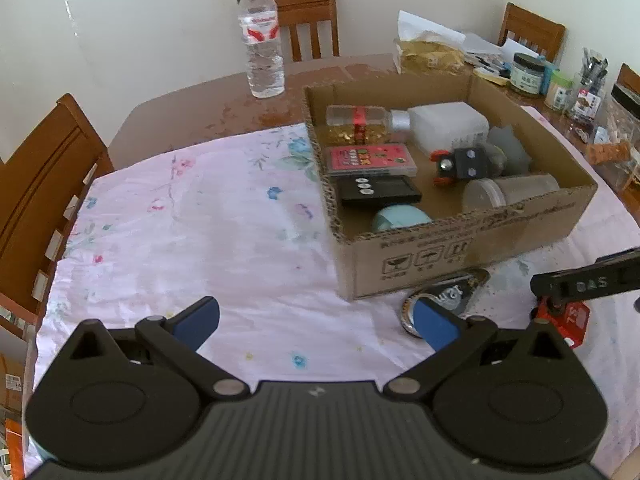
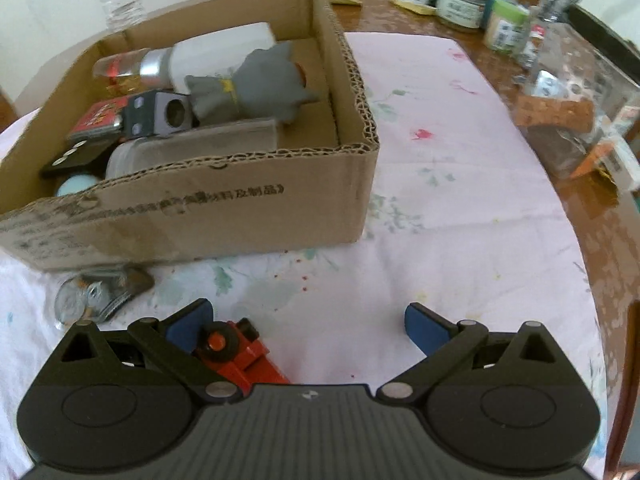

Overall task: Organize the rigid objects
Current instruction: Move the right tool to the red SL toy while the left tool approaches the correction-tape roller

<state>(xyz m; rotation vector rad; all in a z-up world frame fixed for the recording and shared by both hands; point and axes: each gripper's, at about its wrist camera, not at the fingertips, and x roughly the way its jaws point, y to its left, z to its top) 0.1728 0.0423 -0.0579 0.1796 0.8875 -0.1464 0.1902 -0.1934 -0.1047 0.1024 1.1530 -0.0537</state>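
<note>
Right wrist view first: the right gripper (image 2: pixel 306 326) hangs low over the floral tablecloth (image 2: pixel 460 184) with its blue pads spread wide and nothing between them. A red toy car (image 2: pixel 240 356) with black wheels lies on the cloth right against the left finger (image 2: pixel 188 322), partly tucked under the gripper body, so it sits off-centre in the gap and is not yet caught.

Over in the left wrist view, the left gripper (image 1: pixel 318 320) is also wide open and empty above bare cloth at the near edge. Just beyond its right pad lies a flat, shiny metal-rimmed piece (image 1: pixel 444 300), touching the near wall of the cardboard box (image 1: pixel 460 256); what exactly it is, I cannot tell.

That box already holds plenty: a glitter bottle (image 1: pixel 360 122), a red case (image 1: pixel 368 158), a black remote-like slab (image 1: pixel 378 192), a lidded plastic jar (image 1: pixel 508 192). A tall water bottle (image 1: pixel 262 40) stands far left, well apart.

My read on the car: light, hard plastic, stiff enough to squeeze firmly, though wheels may let it roll. Best grip looks to be across the body sides, between the axles. The shiny piece looks thin and slippery, hard to lift flat off cloth.
</note>
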